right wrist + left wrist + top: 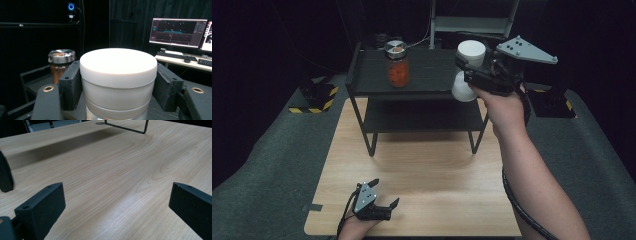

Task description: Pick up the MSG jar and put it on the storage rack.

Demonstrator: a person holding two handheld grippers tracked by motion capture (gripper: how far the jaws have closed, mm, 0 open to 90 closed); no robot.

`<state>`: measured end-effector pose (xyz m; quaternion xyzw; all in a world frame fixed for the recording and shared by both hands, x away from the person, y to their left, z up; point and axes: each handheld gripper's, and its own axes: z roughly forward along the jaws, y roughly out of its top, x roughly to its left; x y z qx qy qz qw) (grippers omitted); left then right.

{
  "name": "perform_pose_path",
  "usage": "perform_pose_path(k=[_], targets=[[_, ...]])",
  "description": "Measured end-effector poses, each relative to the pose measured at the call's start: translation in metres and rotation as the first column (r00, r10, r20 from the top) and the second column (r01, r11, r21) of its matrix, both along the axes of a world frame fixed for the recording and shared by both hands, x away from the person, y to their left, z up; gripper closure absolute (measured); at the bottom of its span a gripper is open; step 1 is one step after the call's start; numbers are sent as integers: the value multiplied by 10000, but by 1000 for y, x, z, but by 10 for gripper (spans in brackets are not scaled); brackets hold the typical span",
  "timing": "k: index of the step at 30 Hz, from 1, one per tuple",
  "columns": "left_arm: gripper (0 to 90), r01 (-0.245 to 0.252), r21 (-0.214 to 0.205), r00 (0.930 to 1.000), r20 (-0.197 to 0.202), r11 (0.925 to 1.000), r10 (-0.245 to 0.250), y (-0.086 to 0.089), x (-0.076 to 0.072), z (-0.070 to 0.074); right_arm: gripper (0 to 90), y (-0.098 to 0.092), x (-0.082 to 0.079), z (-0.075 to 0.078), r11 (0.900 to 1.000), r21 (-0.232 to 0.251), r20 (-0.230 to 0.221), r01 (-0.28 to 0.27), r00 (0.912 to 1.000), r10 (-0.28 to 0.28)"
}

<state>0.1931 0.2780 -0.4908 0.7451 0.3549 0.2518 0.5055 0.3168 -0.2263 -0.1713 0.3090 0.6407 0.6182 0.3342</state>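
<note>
My right gripper [468, 70] clamped on white jar [117, 80], upright, held at shelf's [422, 75] right end beside orange jar [398, 70]; left gripper [379, 200] spread, idle on table [437, 170]

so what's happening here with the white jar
A person's right hand-held gripper is clamped on a white lidded jar and holds it up at the right end of the black shelf's top level, where a jar with orange contents already stands. The left hand-held gripper rests open and empty on the wooden table.
</note>
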Motion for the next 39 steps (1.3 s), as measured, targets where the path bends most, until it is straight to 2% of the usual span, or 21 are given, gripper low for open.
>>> perform_pose_path(k=[15, 27, 39], targets=[[9, -6, -164, 10000, -23, 9999, 5, 2, -1, -1, 337, 22, 32, 10, 9991, -15, -202, 435, 9988, -435], [9, 16, -234, 10000, 26, 9997, -15, 4, -1, -2, 337, 41, 61, 4, 9964, -337, -362, 772, 9963, -784], [9, 28, -316, 10000, 13, 9995, -27, 6, 0, -3, 335, 44, 70, -1, 9965, -117, -372, 832, 9958, -836]])
